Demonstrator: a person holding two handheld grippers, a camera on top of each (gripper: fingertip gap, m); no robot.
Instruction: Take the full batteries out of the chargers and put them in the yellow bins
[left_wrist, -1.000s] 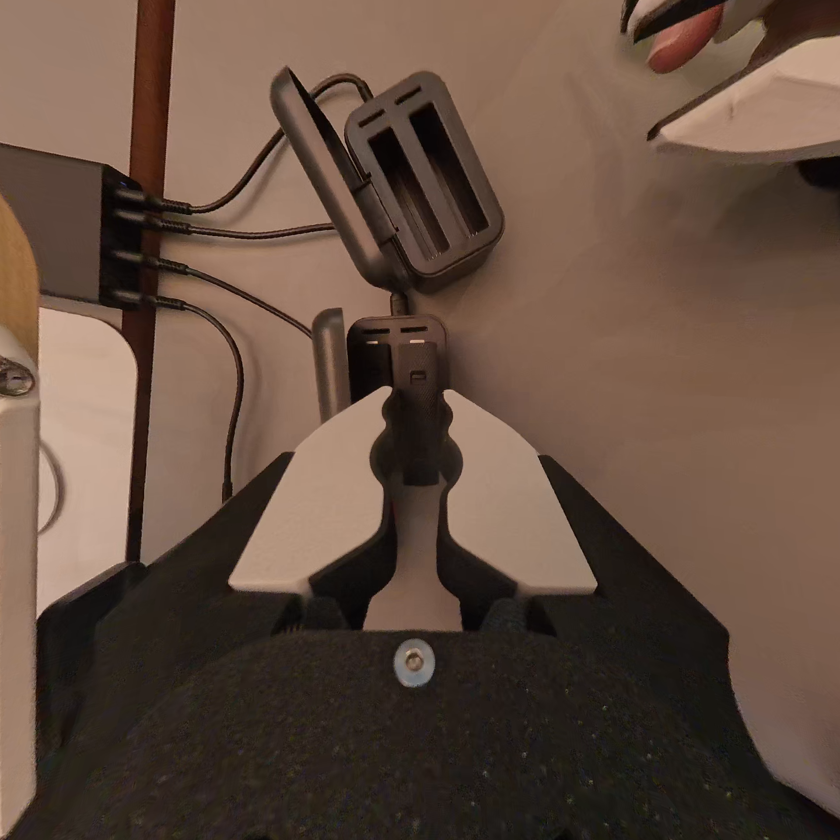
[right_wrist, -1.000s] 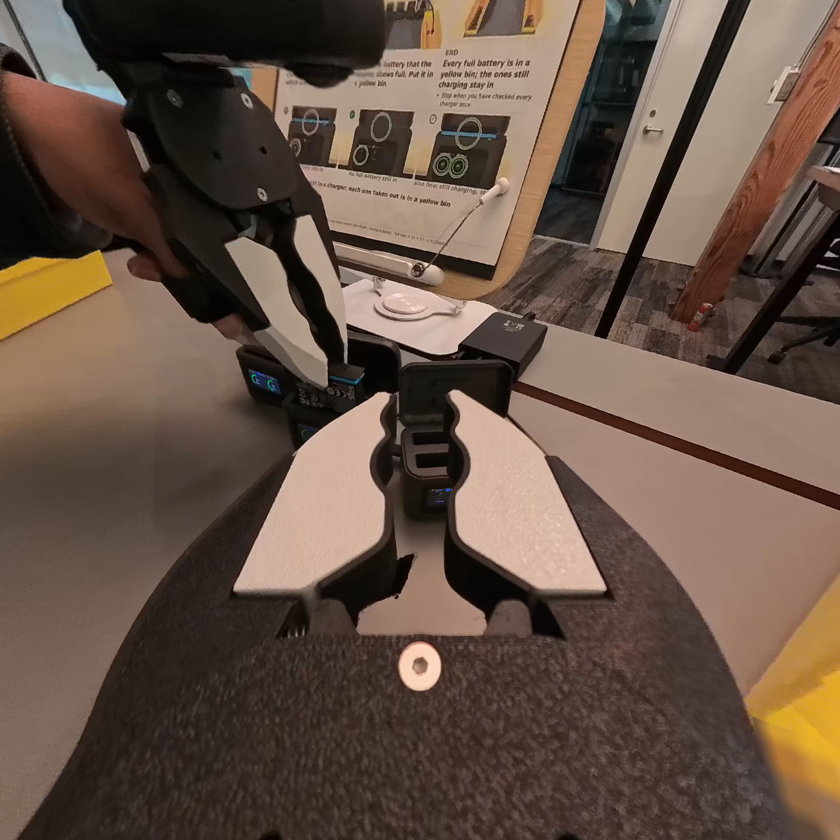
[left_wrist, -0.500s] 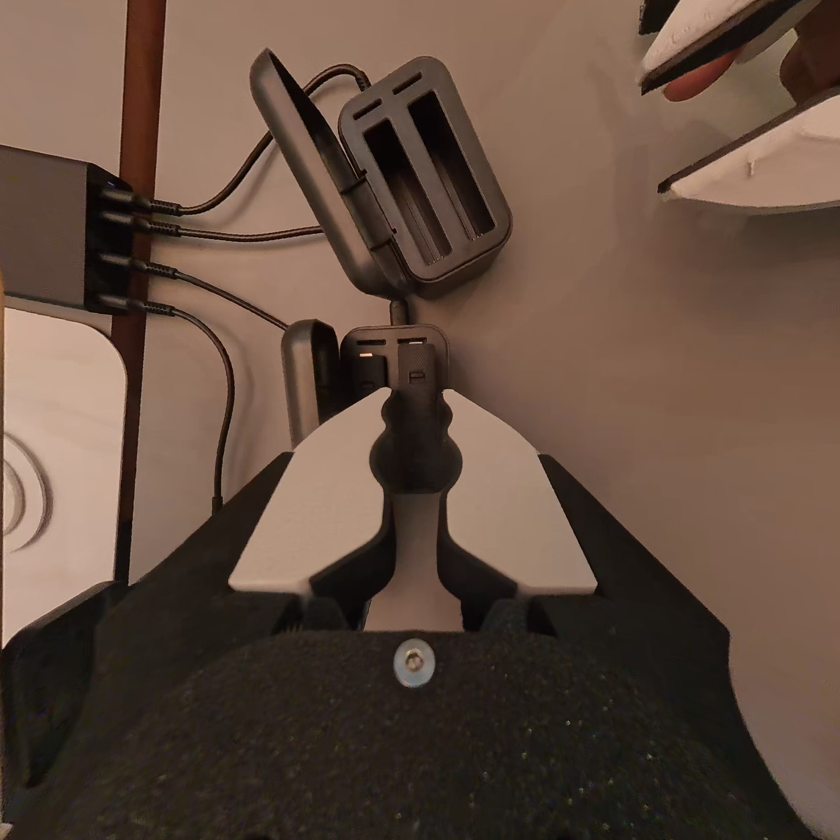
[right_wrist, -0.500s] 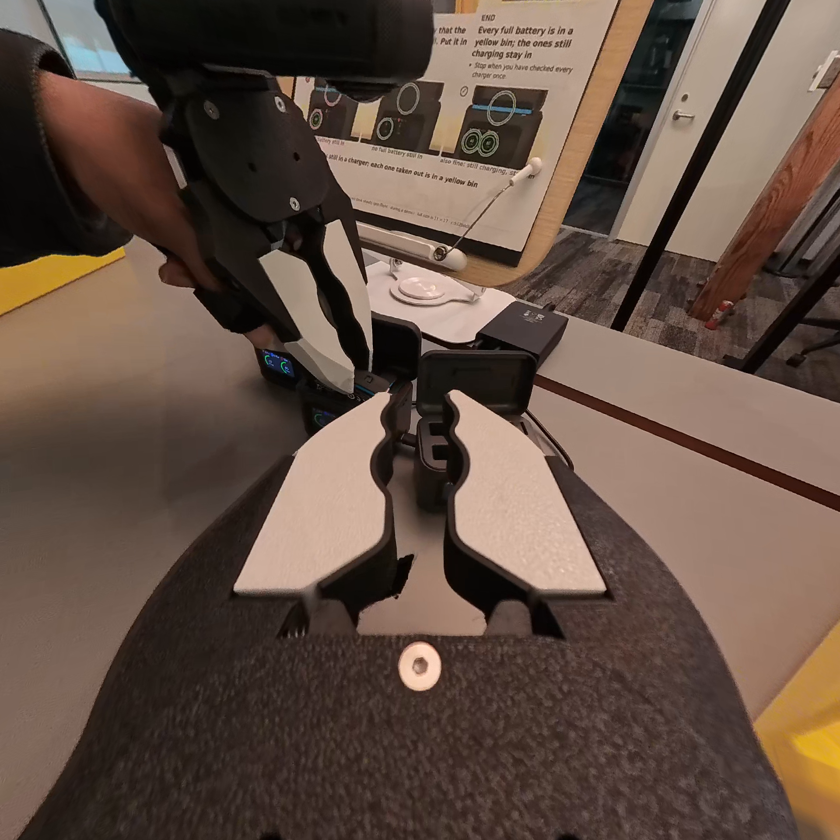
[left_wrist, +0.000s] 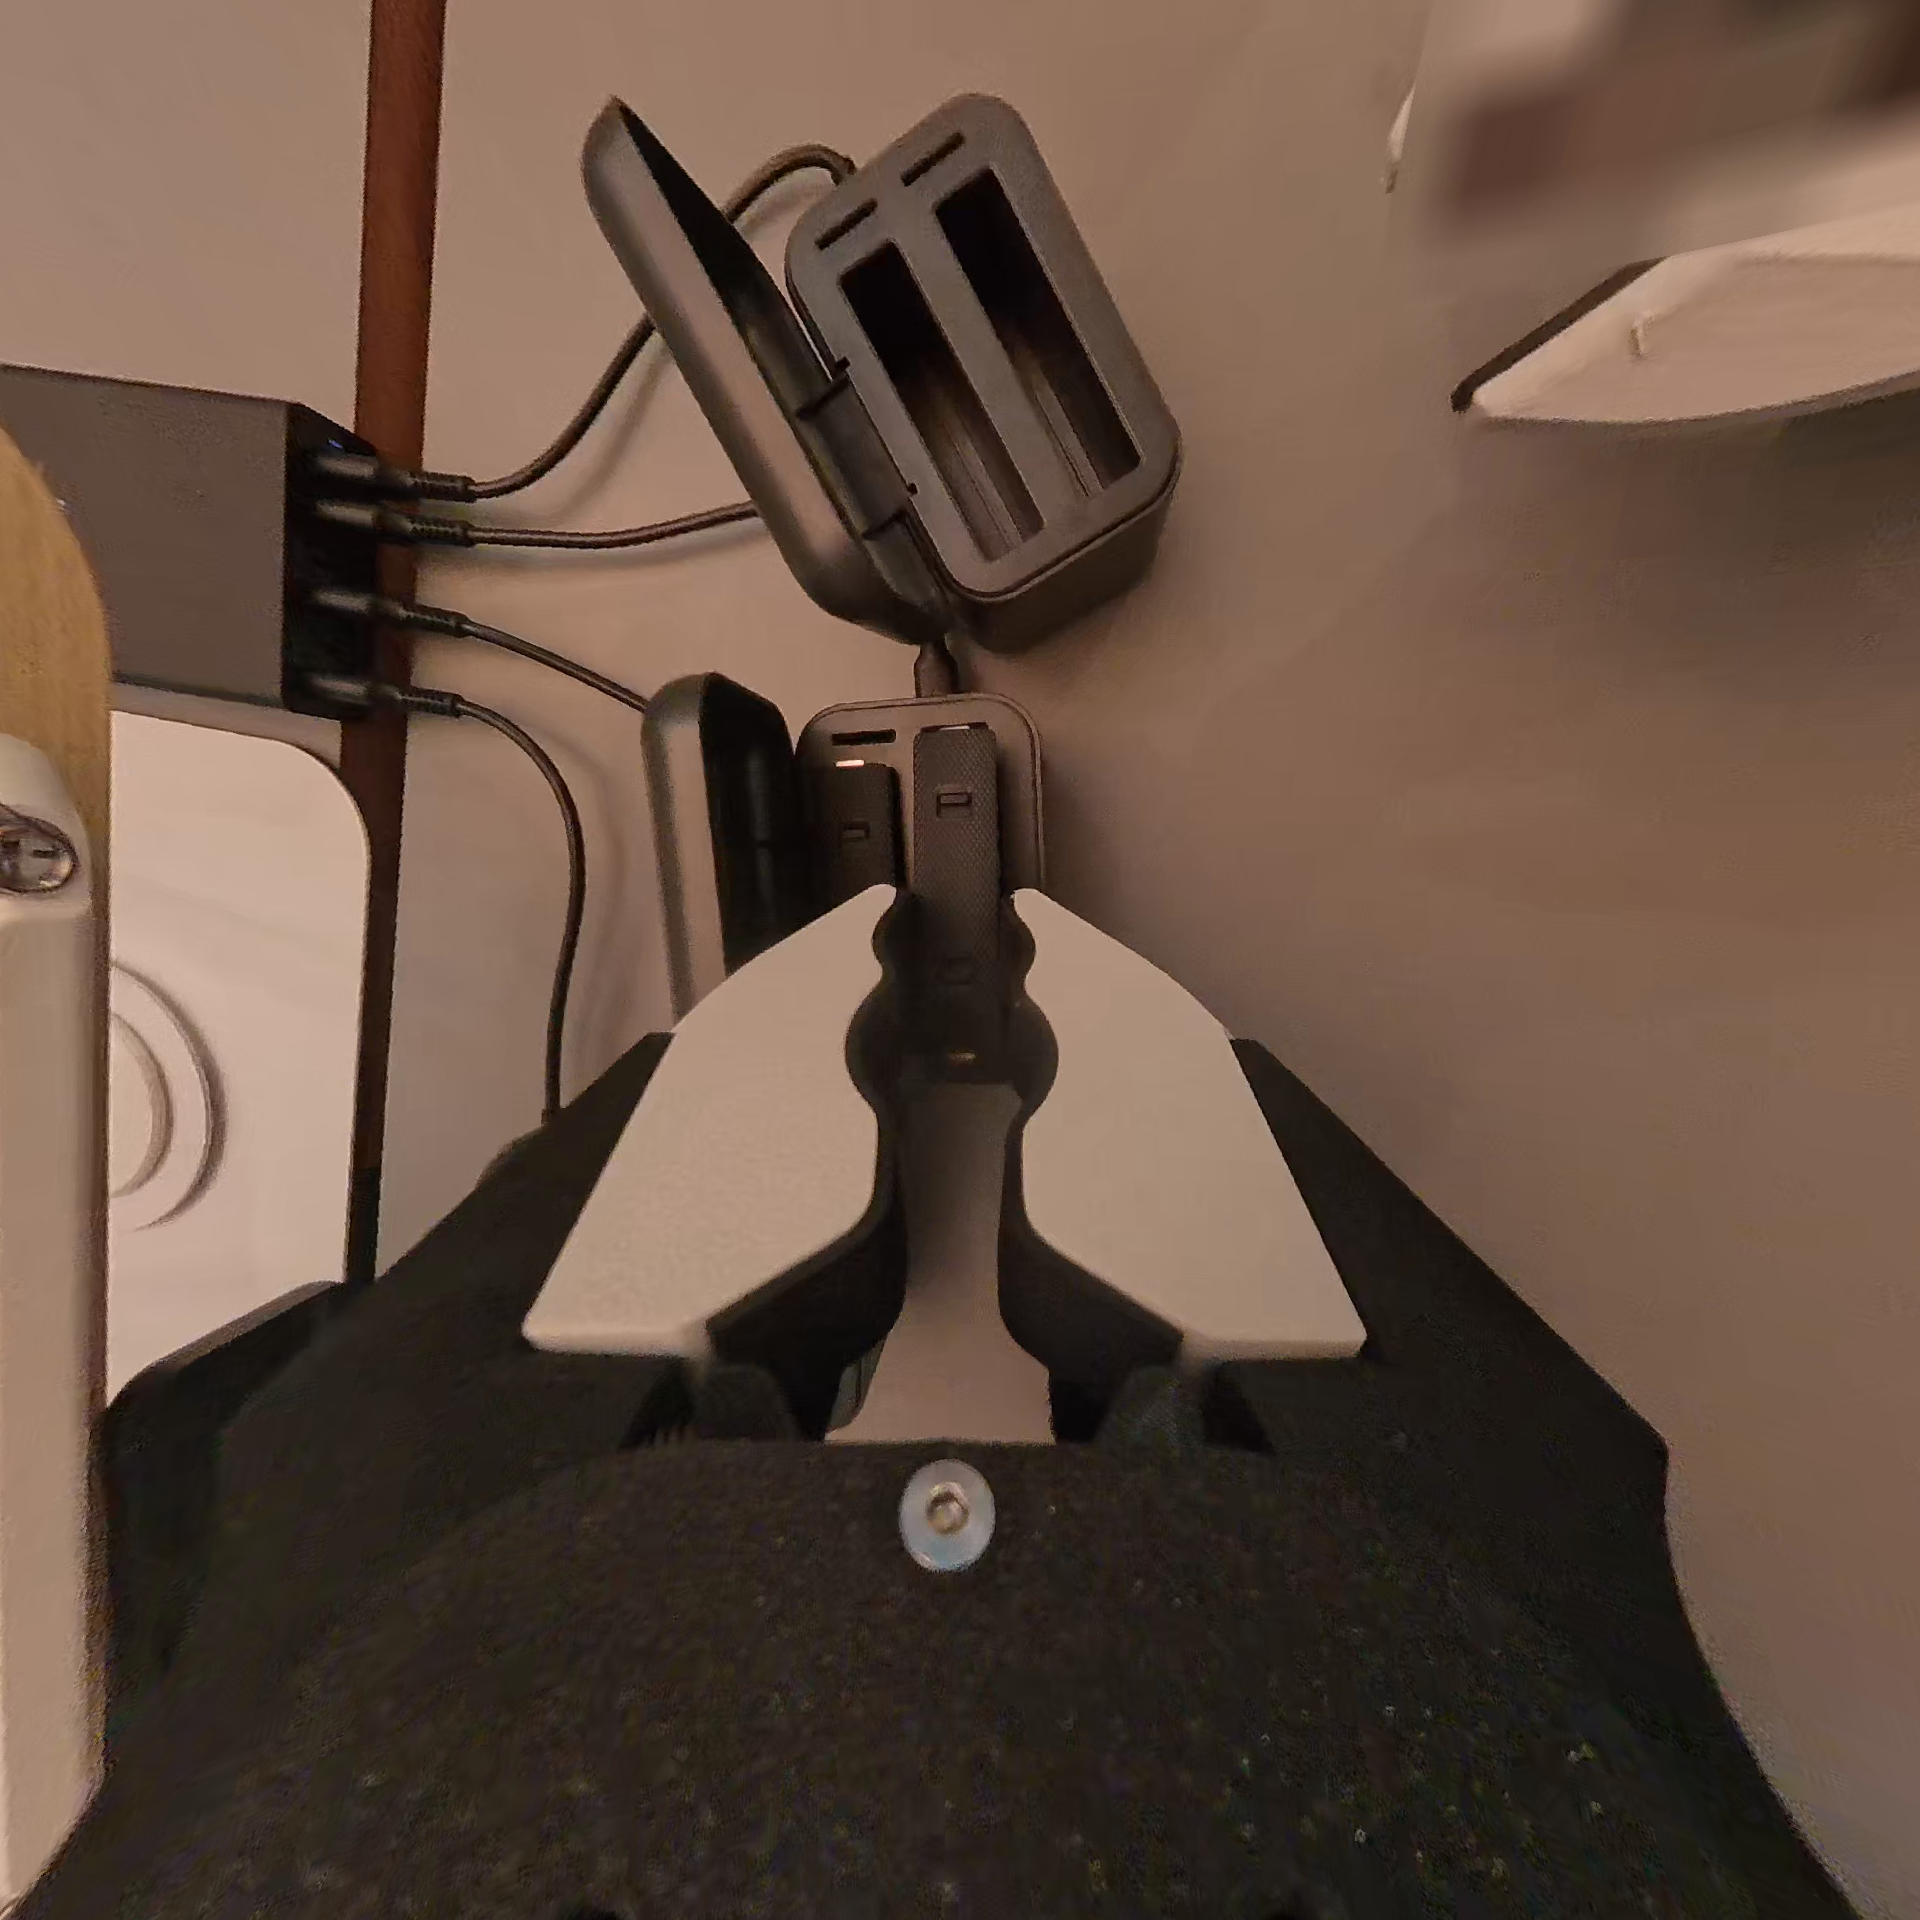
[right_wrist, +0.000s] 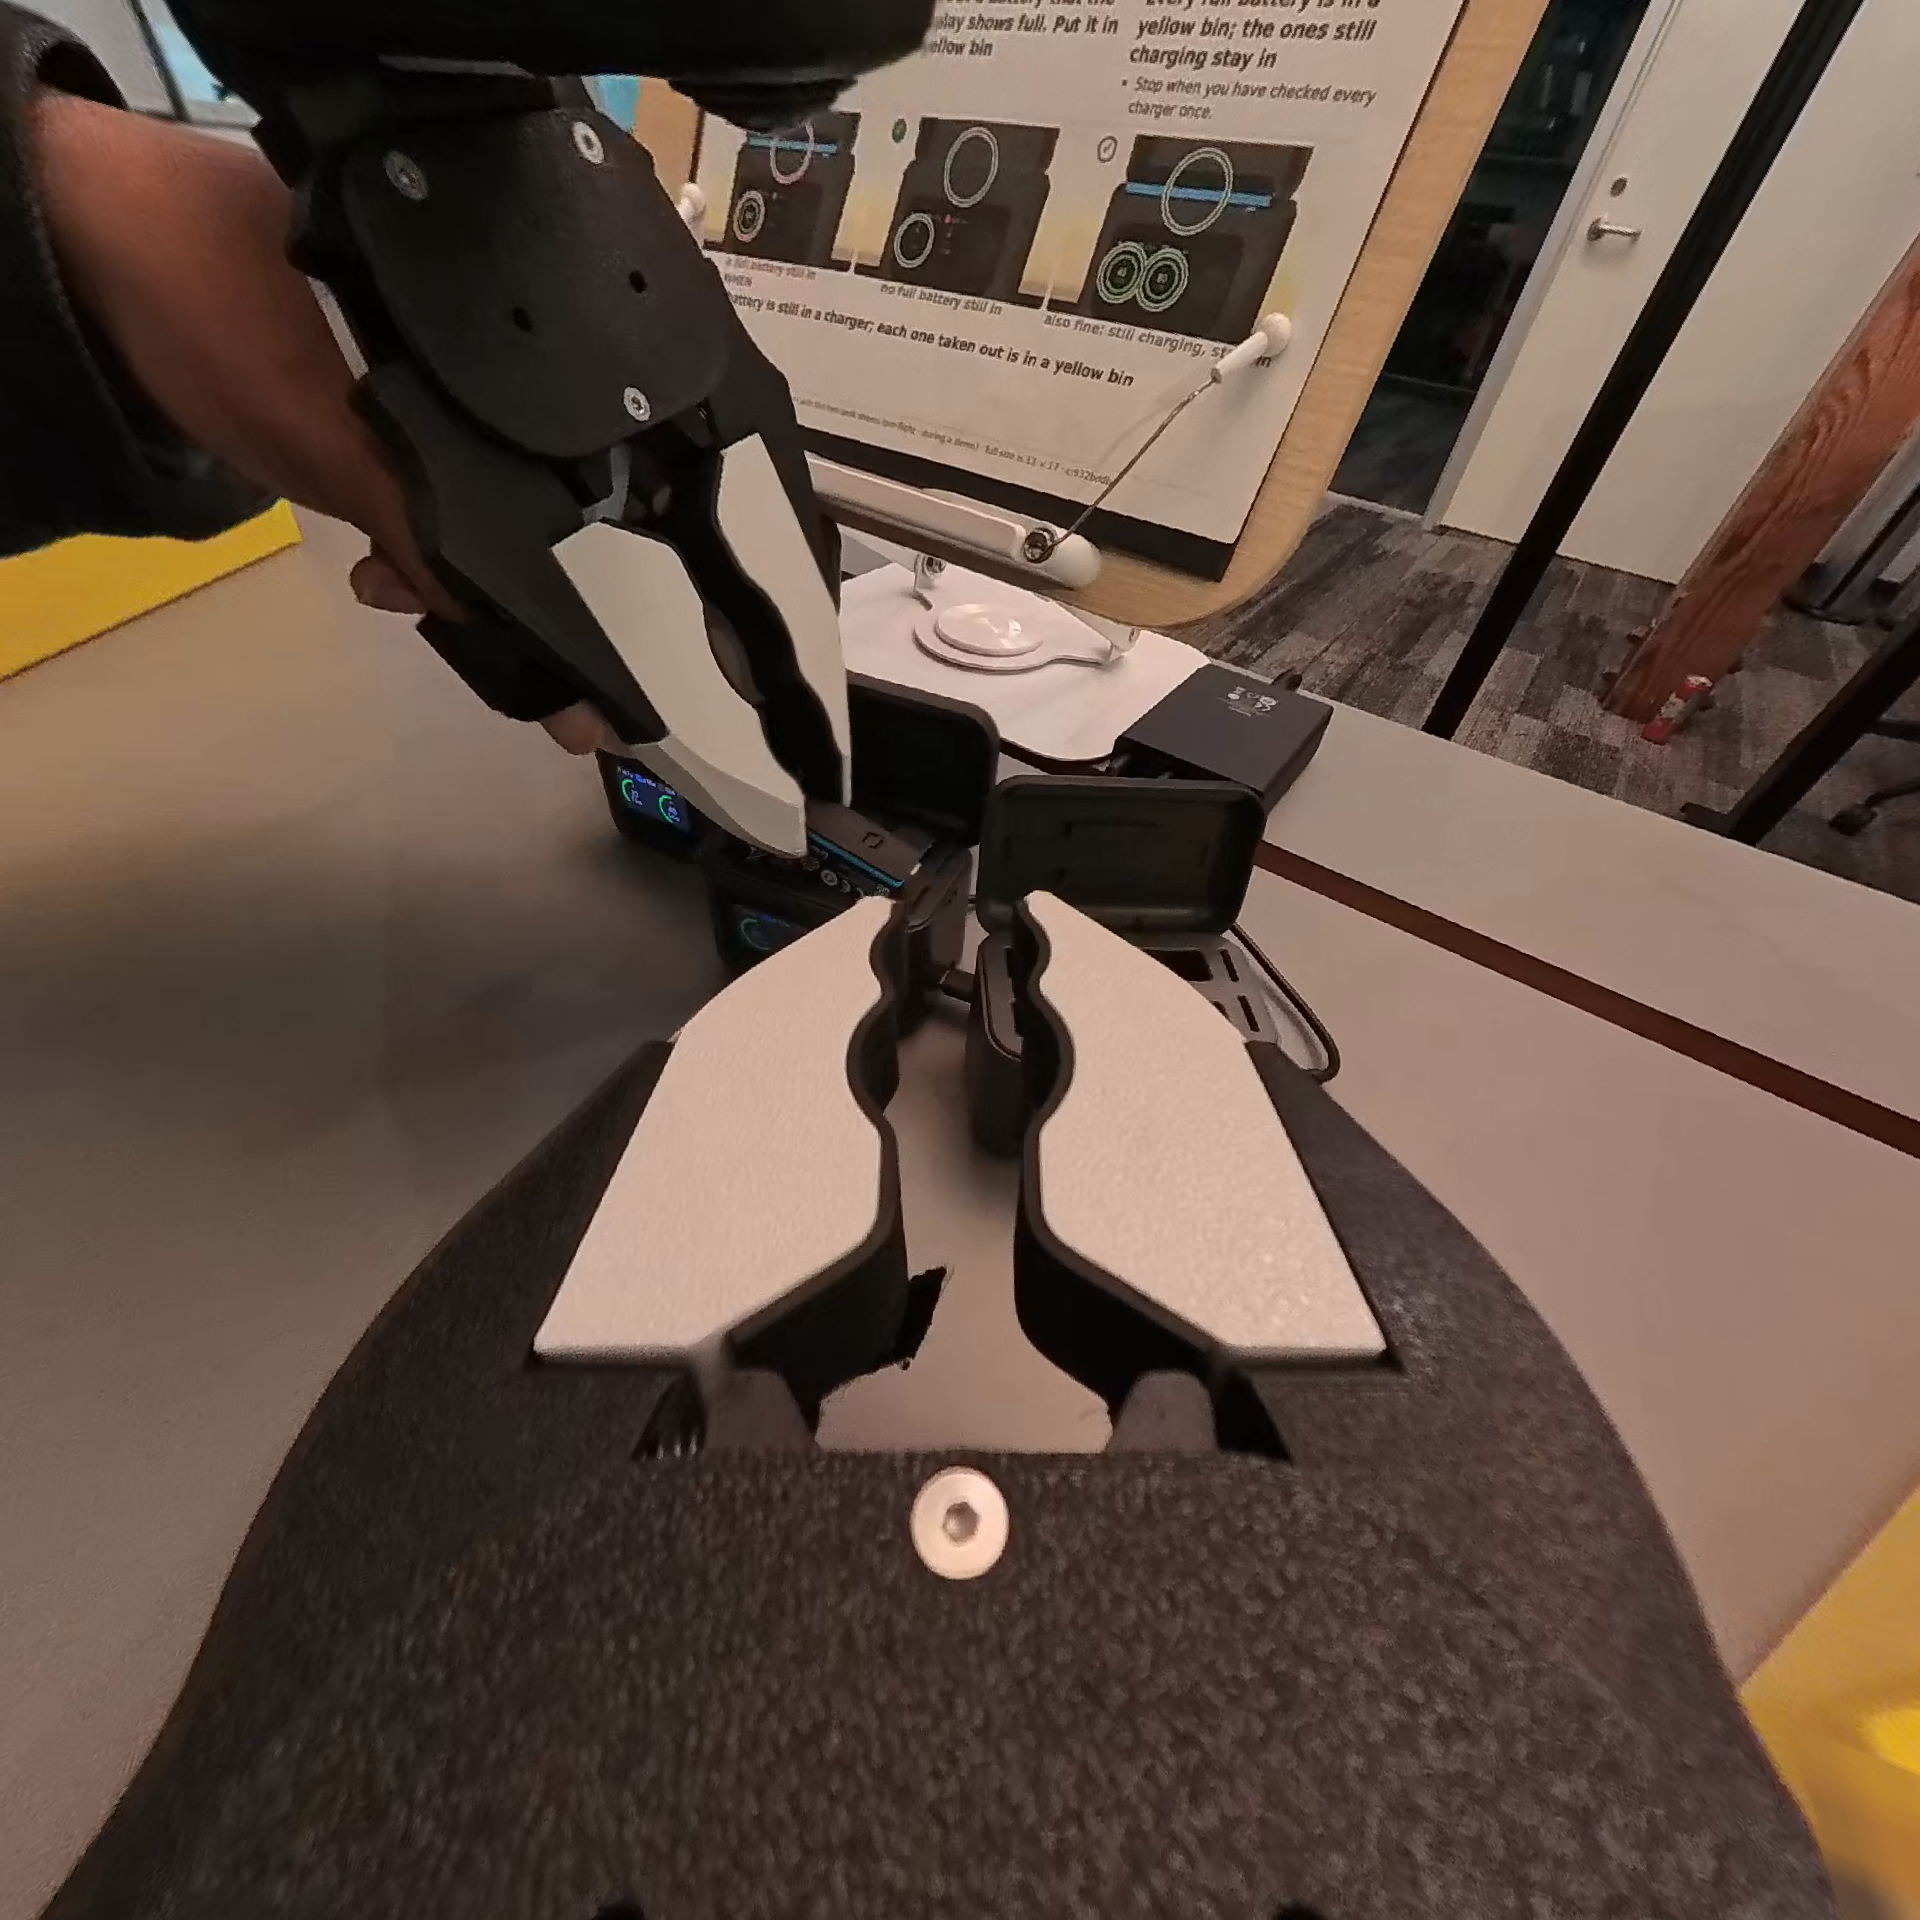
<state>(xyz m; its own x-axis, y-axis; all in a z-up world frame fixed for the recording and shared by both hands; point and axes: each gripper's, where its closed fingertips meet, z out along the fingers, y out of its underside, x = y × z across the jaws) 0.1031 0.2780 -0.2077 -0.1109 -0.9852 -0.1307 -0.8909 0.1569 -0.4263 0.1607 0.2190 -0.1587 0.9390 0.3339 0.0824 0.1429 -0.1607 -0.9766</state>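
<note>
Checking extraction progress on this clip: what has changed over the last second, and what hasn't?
The left gripper, jaws shut on the battery, has drawn it farther up out of the near charger; it now stands well above the second battery seated beside it. The right gripper has pulled back slightly, jaws unchanged. The far charger stays open and empty, cables and power hub unmoved.

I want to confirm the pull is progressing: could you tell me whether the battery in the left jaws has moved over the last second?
Yes. The battery has risen, standing further out of its charger than before.
</note>
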